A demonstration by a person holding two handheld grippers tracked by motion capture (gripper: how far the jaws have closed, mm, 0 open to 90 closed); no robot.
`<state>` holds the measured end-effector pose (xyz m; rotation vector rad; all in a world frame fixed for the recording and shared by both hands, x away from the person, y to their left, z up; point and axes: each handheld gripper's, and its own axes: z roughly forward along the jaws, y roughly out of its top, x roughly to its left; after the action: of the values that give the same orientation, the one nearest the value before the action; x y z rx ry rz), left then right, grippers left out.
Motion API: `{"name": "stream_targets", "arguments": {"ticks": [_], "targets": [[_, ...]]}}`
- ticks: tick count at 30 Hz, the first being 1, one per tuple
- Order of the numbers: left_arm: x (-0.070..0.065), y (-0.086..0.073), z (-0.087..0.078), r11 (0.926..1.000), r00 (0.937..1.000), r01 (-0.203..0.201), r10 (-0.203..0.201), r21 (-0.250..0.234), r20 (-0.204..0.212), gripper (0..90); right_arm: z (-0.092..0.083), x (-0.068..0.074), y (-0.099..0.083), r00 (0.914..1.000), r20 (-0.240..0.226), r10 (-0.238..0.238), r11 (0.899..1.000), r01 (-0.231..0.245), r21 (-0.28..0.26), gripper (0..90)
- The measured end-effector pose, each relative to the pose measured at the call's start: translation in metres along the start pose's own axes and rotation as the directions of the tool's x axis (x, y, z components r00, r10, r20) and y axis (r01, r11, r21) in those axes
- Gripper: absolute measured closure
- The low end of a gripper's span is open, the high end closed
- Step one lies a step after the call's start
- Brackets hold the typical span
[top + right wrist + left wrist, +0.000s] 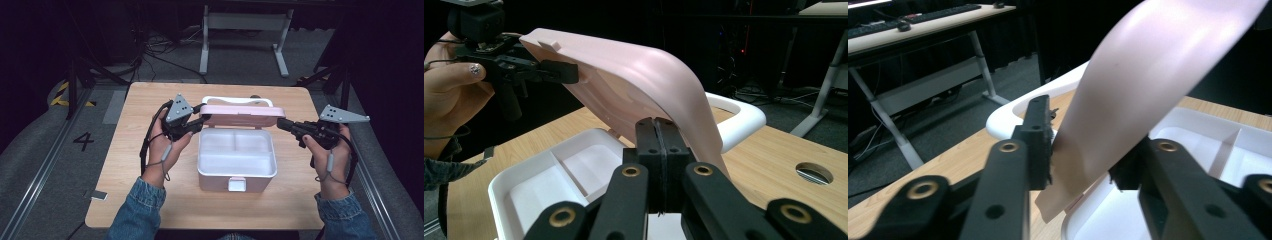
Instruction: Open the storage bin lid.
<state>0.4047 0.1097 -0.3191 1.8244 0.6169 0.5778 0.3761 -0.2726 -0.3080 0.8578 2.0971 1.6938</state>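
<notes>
A pink and white box (237, 167) sits in the middle of a light wooden table (130, 195) with rounded corners. The box looks like smooth, shiny plastic. Its bottom part is white inside and has thin walls that split it into a few spaces, and all of those spaces look bare. A small white clasp (236, 184) sticks out on the side of the box nearest the person. The pink lid (243, 114) is lifted up and leans back at the far side of the box. It is smooth and curved, with soft round edges. A white loop handle (237, 101) sits behind the lid. The left gripper (200, 120) has its black jaws clamped on the left edge of the lid, with the pink plastic squeezed between them. The right gripper (280, 122) has its jaws pressed tight together with nothing in between, and its tip is right by the right corner of the lid. I cannot tell if it touches the lid. Both hands wear blue jean sleeves (137, 210).
</notes>
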Motion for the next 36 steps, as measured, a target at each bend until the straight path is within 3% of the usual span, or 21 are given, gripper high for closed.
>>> {"name": "stream_targets", "arguments": {"ticks": [9,13,22,27,31,36], "targets": [[0.001,0.0,0.0,0.9998,0.9998,0.017,-0.017,-0.005,-0.003,69.9,-0.001,-0.001,0.0,1.0,0.005,0.0,1.0,0.0,0.003,90.0],[0.003,0.002,0.001,0.9998,0.9998,0.018,-0.018,0.006,-0.003,70.6,-0.006,-0.001,0.0,1.0,0.007,0.006,1.0,-0.006,0.001,85.5],[0.01,0.009,0.006,0.9989,0.9998,0.02,-0.02,0.041,-0.002,71.4,-0.033,-0.005,-0.003,0.9981,0.06,0.015,1.0,-0.014,-0.006,80.6],[0.014,0.015,0.013,0.998,0.9997,-0.009,0.01,0.062,-0.024,71.8,-0.044,-0.007,-0.007,0.9953,0.094,0.023,1.0,-0.023,-0.003,79.1],[0.021,0.017,0.018,0.9975,0.9995,-0.018,0.019,0.069,-0.024,72.5,-0.049,-0.011,-0.009,0.9929,0.115,0.029,0.999,-0.031,0.021,77.0],[0.025,0.019,0.023,0.9966,0.9995,0.004,-0.002,0.082,-0.031,72.8,-0.049,-0.014,-0.011,0.9917,0.125,0.03,0.999,-0.034,0.033,76.1]]}}
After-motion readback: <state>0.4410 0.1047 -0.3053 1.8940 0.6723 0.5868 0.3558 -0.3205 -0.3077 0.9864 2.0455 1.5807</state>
